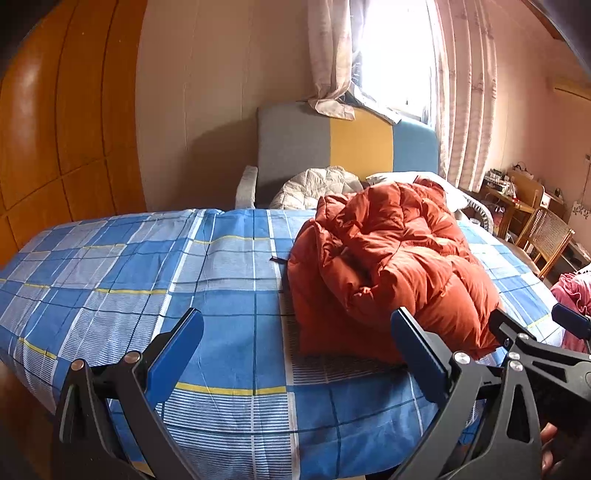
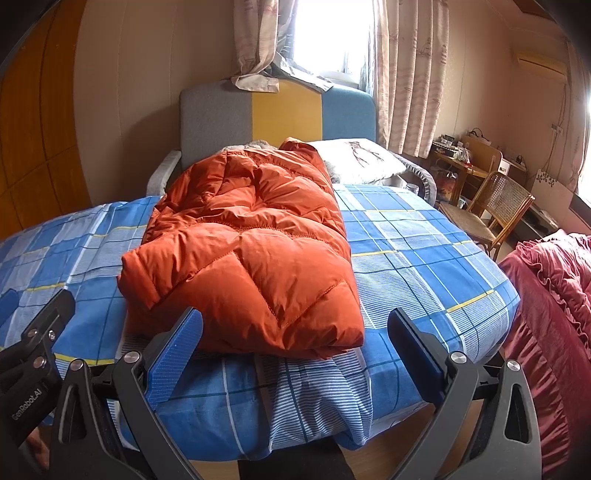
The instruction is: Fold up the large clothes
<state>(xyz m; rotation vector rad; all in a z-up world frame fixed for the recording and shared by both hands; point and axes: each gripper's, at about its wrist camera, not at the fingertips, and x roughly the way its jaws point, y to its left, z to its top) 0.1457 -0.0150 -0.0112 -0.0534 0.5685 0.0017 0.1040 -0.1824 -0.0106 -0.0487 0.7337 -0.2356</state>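
An orange puffer jacket (image 1: 388,266) lies bunched and folded over on a bed with a blue plaid sheet (image 1: 129,280). In the right wrist view the orange jacket (image 2: 255,251) fills the middle of the plaid sheet (image 2: 424,251), its near hem close to the bed's front edge. My left gripper (image 1: 295,347) is open over the sheet, left of the jacket's near corner, holding nothing. My right gripper (image 2: 295,343) is open just in front of the jacket's hem, also holding nothing. The right gripper's black frame (image 1: 535,350) shows at the right of the left wrist view.
A grey, yellow and blue headboard (image 2: 277,110) stands behind the bed under a curtained window (image 2: 325,33). A white pillow (image 2: 358,158) lies at the head. A rattan chair (image 2: 495,210) and a cluttered desk (image 2: 461,158) stand right; red bedding (image 2: 554,314) lies near right. A wooden wardrobe (image 1: 62,122) rises left.
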